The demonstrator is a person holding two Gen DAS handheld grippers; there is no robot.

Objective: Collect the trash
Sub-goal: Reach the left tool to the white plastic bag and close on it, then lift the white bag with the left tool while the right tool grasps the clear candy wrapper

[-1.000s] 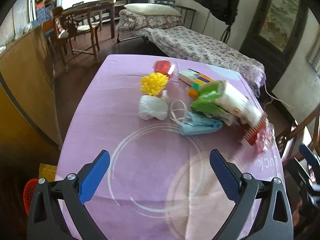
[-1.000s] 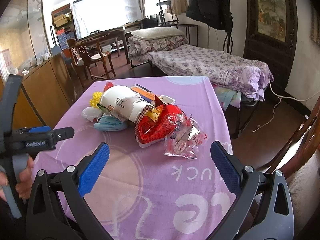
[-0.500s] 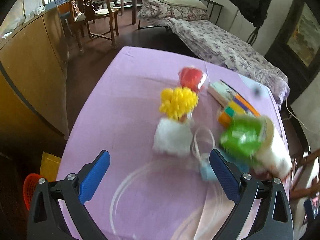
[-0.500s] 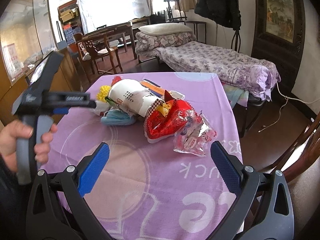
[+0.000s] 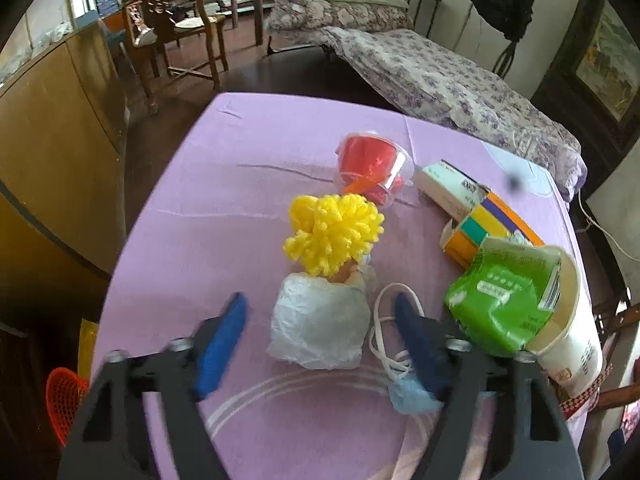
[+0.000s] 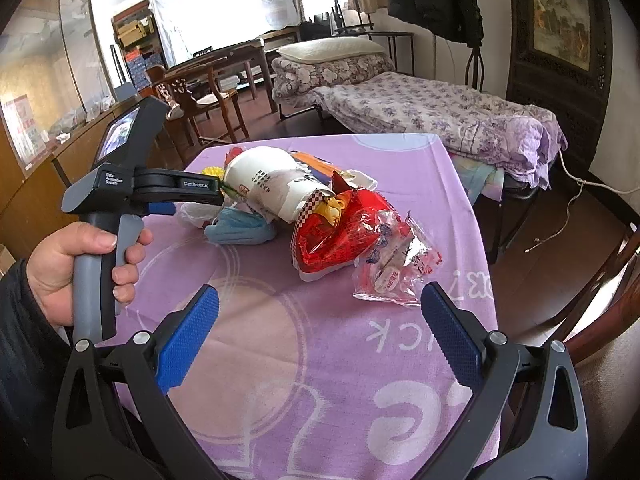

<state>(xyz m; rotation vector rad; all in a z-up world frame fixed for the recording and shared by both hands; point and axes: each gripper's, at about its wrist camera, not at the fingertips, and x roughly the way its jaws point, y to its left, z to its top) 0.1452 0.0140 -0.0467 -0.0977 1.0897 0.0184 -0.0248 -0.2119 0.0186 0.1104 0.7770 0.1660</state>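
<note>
Trash lies on the purple tablecloth (image 5: 192, 216). A crumpled white plastic bag (image 5: 318, 322) sits between the fingers of my left gripper (image 5: 320, 312), which is open around it and narrower than before. Behind it are a yellow pompom (image 5: 334, 234) and a red cup in clear plastic (image 5: 370, 166). To the right lie a blue face mask (image 5: 410, 394), a paper cup stuffed with a green wrapper (image 5: 516, 304) and small cartons (image 5: 468, 208). My right gripper (image 6: 320, 324) is open and empty, short of a red snack bag (image 6: 336, 236) and a clear wrapper (image 6: 394, 268).
An orange mesh basket (image 5: 64, 396) stands on the floor left of the table. A wooden counter (image 5: 52, 132) runs along the left. A bed (image 6: 432, 112) and chairs (image 5: 176, 36) stand beyond the table. A chair (image 6: 596, 300) is at the right edge.
My left gripper moved forward and down to the white plastic bag, and its fingers have come closer together around it. The right gripper stayed nearly still and open.
</note>
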